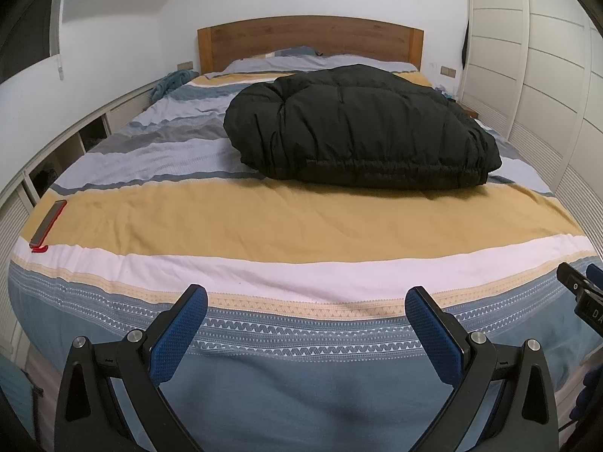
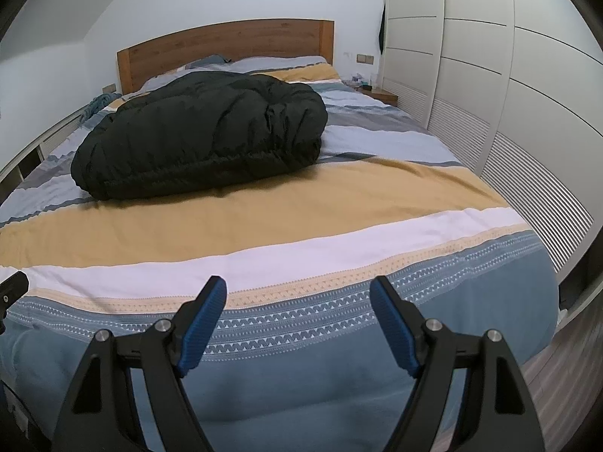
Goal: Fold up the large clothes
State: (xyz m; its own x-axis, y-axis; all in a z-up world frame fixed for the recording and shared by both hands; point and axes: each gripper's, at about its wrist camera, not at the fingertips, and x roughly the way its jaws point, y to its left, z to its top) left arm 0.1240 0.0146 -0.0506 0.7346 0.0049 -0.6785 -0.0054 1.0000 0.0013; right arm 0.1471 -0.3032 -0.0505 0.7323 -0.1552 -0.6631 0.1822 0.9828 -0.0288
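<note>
Black quilted puffer jacket [image 1: 358,128], bundled in a soft mound mid-bed on a striped blue, yellow and white bedspread [image 1: 264,226]. Left gripper [image 1: 306,303] and right gripper [image 2: 297,293] both spread wide, empty, hovering at the foot edge, well apart from it. Probably light, puffy, slippery; best pinched at the gathered hem.

I'm seeing a black puffer jacket [image 1: 358,128], quilted with a faint sheen, on a matt woven cotton bedspread [image 1: 264,222]; grained wood headboard [image 1: 309,41]; textured blue rubbery pads [image 1: 181,335].
</note>
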